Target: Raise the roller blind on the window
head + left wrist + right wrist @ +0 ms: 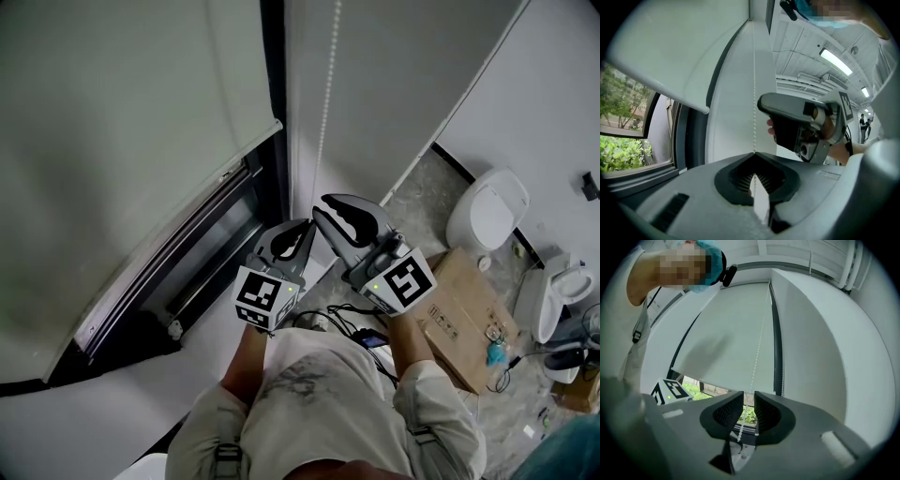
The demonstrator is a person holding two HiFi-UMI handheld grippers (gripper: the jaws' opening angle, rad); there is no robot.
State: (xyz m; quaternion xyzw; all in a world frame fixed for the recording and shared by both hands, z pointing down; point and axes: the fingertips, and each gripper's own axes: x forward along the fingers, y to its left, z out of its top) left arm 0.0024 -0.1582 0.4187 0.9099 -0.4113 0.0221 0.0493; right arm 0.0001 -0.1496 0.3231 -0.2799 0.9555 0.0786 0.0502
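Two hand-held grey grippers share one white beaded pull cord (753, 93), which hangs just right of the window. The left gripper (753, 154) has its jaws pressed together on the cord. The right gripper (749, 399) sits just above it, its jaws parted by a slim gap, and the cord threads through unpinched. The pale fabric roller blind (141, 103) hangs partly raised, its bottom rail (251, 139) over a strip of dark-framed window (202, 248). Danger now: if the left lets go before the right bites, the beads could slip and the blind may sag back. A sideways tug might jam the beads up top.
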